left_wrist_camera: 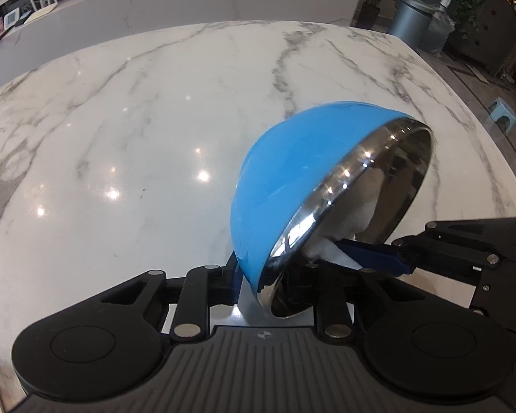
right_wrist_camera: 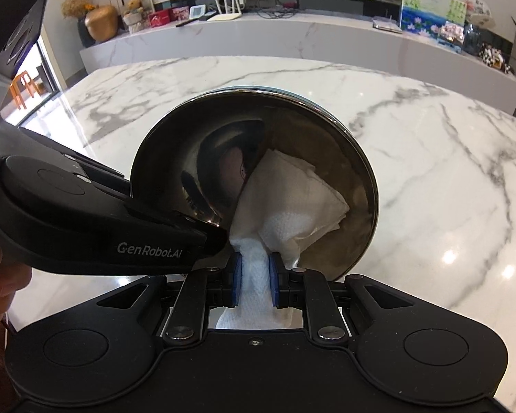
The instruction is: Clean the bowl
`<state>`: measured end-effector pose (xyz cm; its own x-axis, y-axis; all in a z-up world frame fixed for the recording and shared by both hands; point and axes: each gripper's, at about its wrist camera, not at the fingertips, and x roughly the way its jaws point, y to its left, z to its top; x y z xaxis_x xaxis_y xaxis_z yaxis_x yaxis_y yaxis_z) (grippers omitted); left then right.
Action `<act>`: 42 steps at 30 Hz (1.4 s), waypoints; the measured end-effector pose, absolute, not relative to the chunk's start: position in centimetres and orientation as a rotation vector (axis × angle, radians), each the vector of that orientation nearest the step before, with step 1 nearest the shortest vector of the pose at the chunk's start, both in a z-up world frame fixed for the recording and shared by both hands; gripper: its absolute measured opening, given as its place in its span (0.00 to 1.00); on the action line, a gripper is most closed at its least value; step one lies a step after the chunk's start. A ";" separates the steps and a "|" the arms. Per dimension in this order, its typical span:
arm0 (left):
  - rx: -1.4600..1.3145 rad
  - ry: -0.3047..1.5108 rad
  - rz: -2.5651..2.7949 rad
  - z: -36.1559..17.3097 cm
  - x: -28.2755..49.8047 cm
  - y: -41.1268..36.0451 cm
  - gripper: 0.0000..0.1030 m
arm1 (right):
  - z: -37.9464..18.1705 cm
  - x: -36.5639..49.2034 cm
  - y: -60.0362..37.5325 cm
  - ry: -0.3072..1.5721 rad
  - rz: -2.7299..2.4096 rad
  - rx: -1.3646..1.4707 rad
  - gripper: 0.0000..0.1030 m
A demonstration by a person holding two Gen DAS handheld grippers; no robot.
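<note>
I have the left gripper (left_wrist_camera: 254, 275) clamped on the bowl (left_wrist_camera: 292, 179) rim; my right gripper (right_wrist_camera: 254, 275) pinches a paper towel (right_wrist_camera: 292, 192) inside the bowl.

The bowl (left_wrist_camera: 292, 172) hides the left gripper's (left_wrist_camera: 258, 275) inner finger; most of the tissue (left_wrist_camera: 330, 251) sits unseen inside it.

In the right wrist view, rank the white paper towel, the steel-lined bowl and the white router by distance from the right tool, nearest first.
1. White folded paper towel: pinched in the right tool, reaching into the bowl.
2. Blue bowl with shiny steel inside: tilted just ahead, its rim held by the left tool.
3. White router with antennas: far back on the marble ledge.
</note>
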<state>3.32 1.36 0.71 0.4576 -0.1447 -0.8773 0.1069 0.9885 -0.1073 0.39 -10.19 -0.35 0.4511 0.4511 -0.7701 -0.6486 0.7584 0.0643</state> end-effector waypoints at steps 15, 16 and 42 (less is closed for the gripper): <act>0.056 1.071 -0.147 1.3 3.3 1.2 0.18 | -0.2 -0.5 -7.5 0.741 0.627 -0.443 0.13; 0.052 1.070 -0.146 1.3 3.3 1.3 0.18 | -0.3 -0.4 -7.4 0.748 0.628 -0.429 0.13; -0.113 1.119 -0.180 0.2 4.0 2.2 0.18 | 0.0 2.5 -7.0 0.856 0.683 -0.274 0.13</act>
